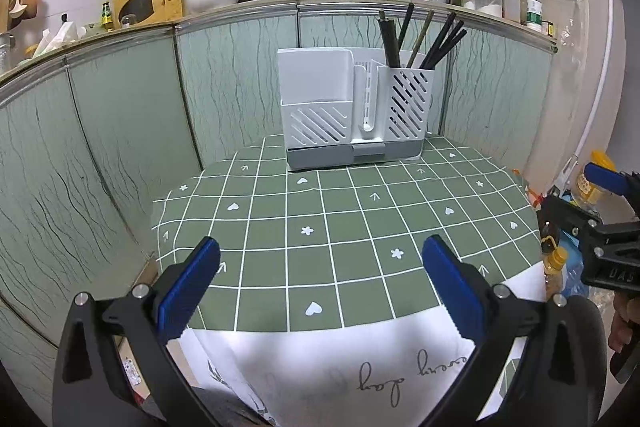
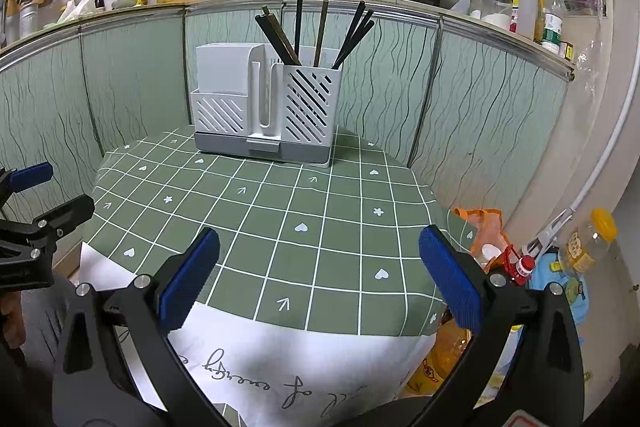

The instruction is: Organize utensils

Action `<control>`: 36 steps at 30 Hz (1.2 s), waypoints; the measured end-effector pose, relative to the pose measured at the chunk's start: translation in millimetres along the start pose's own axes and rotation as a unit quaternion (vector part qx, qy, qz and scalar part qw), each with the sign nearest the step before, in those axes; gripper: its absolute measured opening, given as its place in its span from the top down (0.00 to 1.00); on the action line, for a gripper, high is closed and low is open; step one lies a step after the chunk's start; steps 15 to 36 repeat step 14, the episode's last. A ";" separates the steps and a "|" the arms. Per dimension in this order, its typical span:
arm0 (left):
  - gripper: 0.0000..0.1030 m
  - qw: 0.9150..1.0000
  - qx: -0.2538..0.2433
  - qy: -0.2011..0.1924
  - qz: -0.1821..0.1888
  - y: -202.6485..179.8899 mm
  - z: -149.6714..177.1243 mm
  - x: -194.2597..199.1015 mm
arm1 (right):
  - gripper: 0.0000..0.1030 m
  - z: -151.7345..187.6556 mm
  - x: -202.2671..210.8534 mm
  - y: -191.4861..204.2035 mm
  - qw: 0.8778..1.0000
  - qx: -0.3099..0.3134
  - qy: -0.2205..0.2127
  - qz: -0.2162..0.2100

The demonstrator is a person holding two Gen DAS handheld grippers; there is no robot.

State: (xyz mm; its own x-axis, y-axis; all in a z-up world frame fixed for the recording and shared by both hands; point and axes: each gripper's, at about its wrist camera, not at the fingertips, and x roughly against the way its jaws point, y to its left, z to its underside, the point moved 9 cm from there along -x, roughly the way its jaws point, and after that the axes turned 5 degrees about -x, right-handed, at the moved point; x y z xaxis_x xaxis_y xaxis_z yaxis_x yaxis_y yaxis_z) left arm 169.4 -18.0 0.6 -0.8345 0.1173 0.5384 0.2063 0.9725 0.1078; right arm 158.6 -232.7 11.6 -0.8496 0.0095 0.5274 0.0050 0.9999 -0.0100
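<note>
So the utensils here are a bunch of long dark chopsticks, black ones plus a couple of brownish ones, and they're all standing up in the right-hand slotted compartment of a white plastic utensil holder with a grey drip-tray base. They lean in a few directions, some tilting left and some right, so it's not a tidy bundle, but they're in the bin. The holder's wide left compartment looks empty from both views, and so does the narrow middle slot, as far as I can tell. The holder sits at the far edge of the tabletop, which is covered in a green checked cloth with little white hearts, arrows and flowers, right up against the pale green wavy-patterned cabinet doors. No loose utensils show anywhere on the cloth, so my read is the job is basically done, or there's nothing left within view to sort. Both tools hang back at the near edge: the left tool has its blue-padded fingers spread wide with nothing between them, and the right tool is the same, splayed apart and empty. Behind it all, the kitchen counter is crowded with black pans and bottles.
</note>
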 end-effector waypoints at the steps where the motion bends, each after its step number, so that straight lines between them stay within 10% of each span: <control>1: 0.04 1.000 0.001 -0.001 0.000 0.5 -0.7 0.5 | 0.07 0.2 -0.2 0.4 1.000 0.000 0.001 -0.001; 36: 0.04 1.000 0.002 0.006 0.000 1.6 0.6 -0.9 | 0.07 4.7 -0.5 -1.5 1.000 -0.004 0.005 -0.001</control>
